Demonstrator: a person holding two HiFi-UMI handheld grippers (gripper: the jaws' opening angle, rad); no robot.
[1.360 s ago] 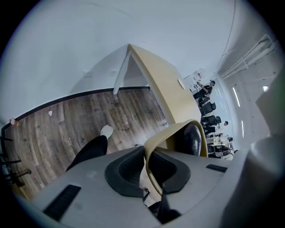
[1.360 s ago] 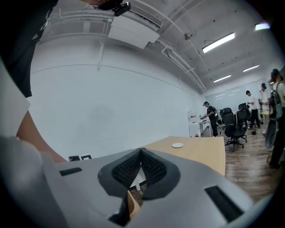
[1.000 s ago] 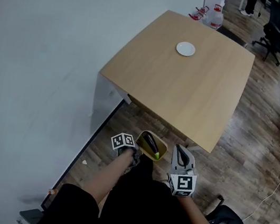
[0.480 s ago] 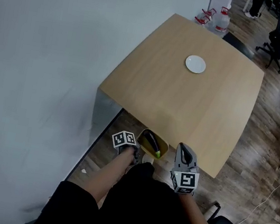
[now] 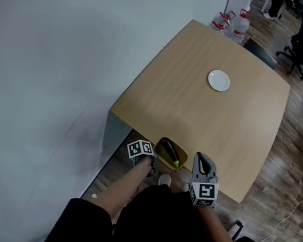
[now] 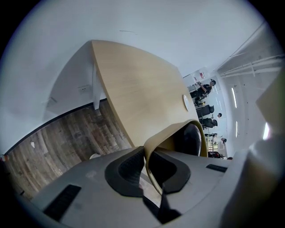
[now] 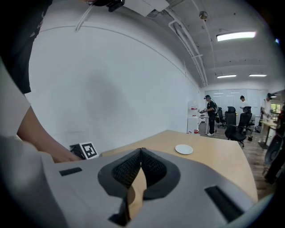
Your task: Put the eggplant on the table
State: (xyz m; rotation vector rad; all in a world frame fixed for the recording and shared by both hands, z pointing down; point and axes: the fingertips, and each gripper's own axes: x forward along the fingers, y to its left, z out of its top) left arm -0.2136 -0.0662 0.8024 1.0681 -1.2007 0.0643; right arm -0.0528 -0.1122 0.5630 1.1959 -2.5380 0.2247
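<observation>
While your left tool [image 6: 147, 156] pinches the rim of the yellow plastic bowl [image 6: 171, 131], the dark purple eggplant [image 6: 192, 139] lies inside, pointing its long way toward the pale wooden table [image 5: 199, 114] just ahead. Your right tool [image 7: 140, 153] is closed on nothing.

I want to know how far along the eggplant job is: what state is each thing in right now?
Eggplant: lying in the yellow bowl, not on the table.
Yellow bowl: held by its rim.
Left gripper: shut on the yellow bowl.
Right gripper: shut, empty.
White plate: empty, on the table.
</observation>
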